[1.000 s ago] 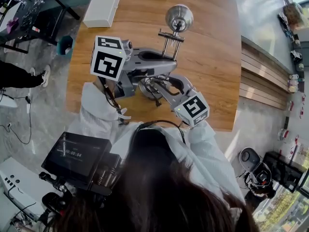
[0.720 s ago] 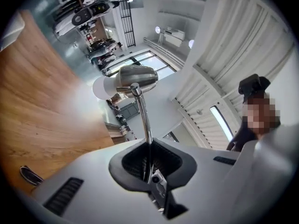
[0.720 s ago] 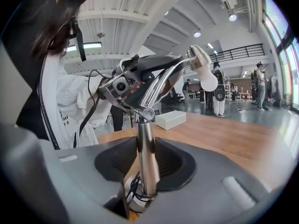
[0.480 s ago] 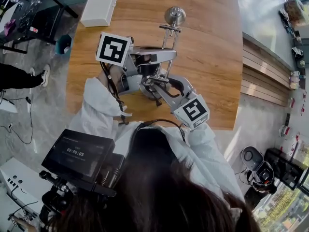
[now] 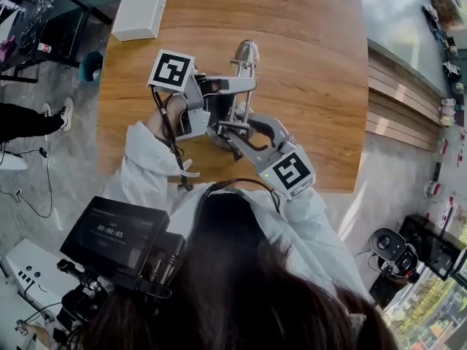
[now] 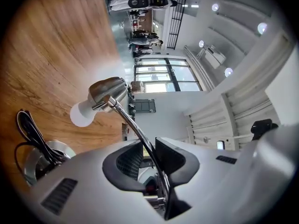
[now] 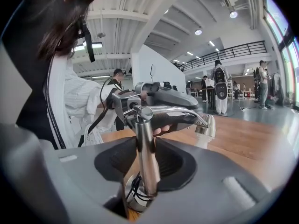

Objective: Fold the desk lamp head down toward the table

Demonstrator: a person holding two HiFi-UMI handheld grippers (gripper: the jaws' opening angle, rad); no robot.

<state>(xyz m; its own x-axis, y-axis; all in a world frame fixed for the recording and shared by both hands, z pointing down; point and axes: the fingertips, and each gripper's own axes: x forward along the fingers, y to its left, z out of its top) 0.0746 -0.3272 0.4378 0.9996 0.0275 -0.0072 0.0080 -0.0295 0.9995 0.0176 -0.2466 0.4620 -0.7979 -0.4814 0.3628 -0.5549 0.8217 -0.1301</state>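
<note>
The chrome desk lamp stands on the wooden table (image 5: 314,86). Its head (image 5: 246,51) with the white bulb (image 6: 81,115) hangs low over the wood. The thin upper arm (image 6: 135,127) runs between the jaws of my left gripper (image 5: 244,86), which have just been opening; a slit shows beside the rod, so the pads do not press on it. My right gripper (image 5: 233,126) is shut on the upright post (image 7: 145,153) just above the round base (image 7: 135,197), where a black cord (image 6: 30,134) coils.
A white box (image 5: 141,7) lies at the table's far left corner. The table's near edge runs just in front of the lamp base. On the floor at the left are a blue bin (image 5: 93,68) and a bystander's feet (image 5: 66,113).
The lamp head has swung down toward the table and nearer to me. My left gripper sank with the upper arm and rolled. The right gripper stayed on the post.
</note>
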